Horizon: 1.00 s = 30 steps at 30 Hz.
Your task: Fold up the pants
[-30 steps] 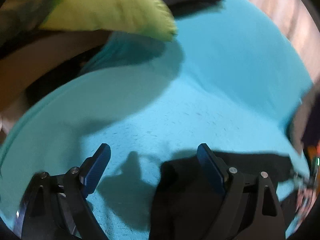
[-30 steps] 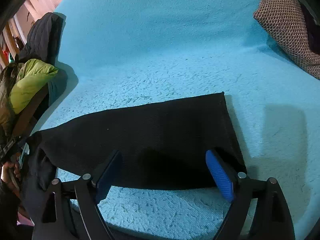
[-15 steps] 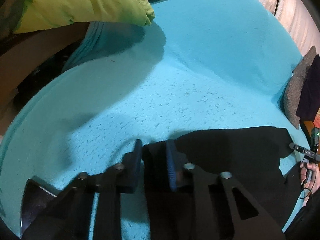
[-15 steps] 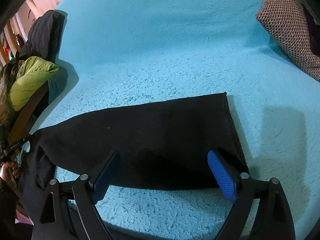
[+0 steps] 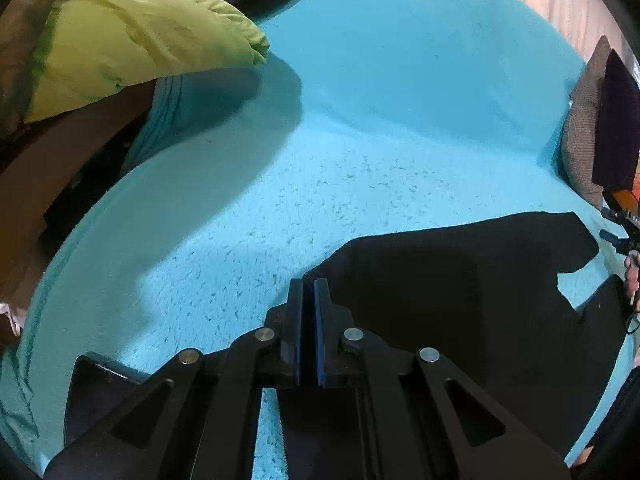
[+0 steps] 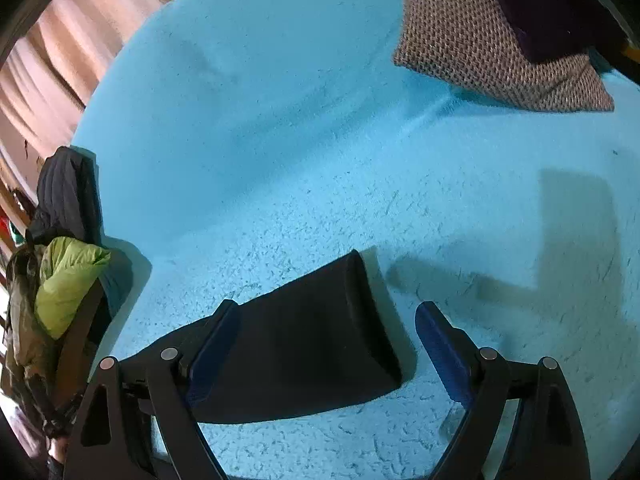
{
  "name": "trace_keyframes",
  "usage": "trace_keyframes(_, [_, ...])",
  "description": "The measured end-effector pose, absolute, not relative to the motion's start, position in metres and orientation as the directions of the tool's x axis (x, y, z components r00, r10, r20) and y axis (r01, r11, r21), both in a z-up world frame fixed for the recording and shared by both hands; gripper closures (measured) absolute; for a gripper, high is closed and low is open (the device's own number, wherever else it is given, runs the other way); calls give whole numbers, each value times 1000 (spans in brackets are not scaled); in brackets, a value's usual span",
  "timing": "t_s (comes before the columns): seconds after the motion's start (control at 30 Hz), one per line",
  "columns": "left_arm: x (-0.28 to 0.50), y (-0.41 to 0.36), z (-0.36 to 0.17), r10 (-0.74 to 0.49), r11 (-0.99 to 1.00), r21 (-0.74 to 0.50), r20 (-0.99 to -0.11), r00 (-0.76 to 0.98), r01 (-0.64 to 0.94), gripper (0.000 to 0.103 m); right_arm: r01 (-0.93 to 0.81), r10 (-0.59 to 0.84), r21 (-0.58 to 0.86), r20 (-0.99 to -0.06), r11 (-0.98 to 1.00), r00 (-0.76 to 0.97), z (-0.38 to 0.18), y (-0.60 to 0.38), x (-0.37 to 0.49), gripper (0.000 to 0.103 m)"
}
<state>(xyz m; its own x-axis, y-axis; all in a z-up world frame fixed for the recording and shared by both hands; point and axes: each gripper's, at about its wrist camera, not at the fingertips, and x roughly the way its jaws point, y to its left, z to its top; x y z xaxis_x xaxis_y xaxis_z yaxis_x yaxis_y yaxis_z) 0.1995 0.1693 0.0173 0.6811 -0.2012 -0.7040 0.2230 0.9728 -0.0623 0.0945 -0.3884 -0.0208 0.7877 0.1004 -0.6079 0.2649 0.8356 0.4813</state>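
Black pants (image 5: 460, 280) lie on a turquoise blanket (image 5: 360, 120). My left gripper (image 5: 307, 286) is shut at the pants' left edge, and the cloth runs from its blue pads off to the right. In the right wrist view the pants' leg end (image 6: 312, 332) lies flat between the open fingers of my right gripper (image 6: 324, 326), which hovers just above it and holds nothing.
A lime-green padded jacket (image 5: 132, 36) and dark clothes (image 6: 68, 188) lie at the blanket's left edge. A knitted grey cushion (image 6: 492, 40) with a dark purple item on it sits at the far right. A curtain (image 6: 48, 64) hangs beyond the bed.
My left gripper went from wide open to shut on the pants' edge. My right gripper moved right along the leg, so the hem now lies between its fingers.
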Motion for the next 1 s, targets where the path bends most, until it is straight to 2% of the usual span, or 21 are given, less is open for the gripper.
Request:
trace_keyframes(0.17, [199, 169, 14, -194, 974, -53, -700, 688, 220, 99, 246, 103, 477, -594, 844, 797, -17, -388, 97, 12])
trace_keyframes(0.23, [201, 166, 9, -168, 976, -23, -710, 684, 217, 95, 241, 107, 473, -597, 847, 795, -18, -386, 97, 13])
trace_keyframes(0.33, [205, 167, 8, -169, 976, -27, -718, 675, 215, 85, 246, 104, 471, -601, 847, 793, -19, -386, 98, 13])
trace_keyframes(0.4, [205, 167, 9, -167, 977, -28, -714, 680, 210, 68, 251, 101, 472, -602, 845, 792, -19, -387, 99, 13])
trace_keyframes(0.53, [204, 168, 10, -174, 977, -35, -705, 688, 210, 70, 251, 99, 469, -602, 847, 792, -18, -387, 98, 13])
trace_keyframes(0.6, [205, 171, 10, -181, 978, -56, -701, 690, 200, 80, 250, 97, 467, -601, 848, 793, -18, -387, 98, 13])
trace_keyframes(0.9, [211, 173, 7, -194, 979, -87, -700, 688, 187, 81, 247, 96, 463, -601, 851, 793, -19, -386, 98, 13])
trace_keyframes(1.0, [209, 171, 8, -200, 977, -87, -702, 683, 196, 92, 255, 87, 463, -598, 849, 797, -18, -388, 97, 13])
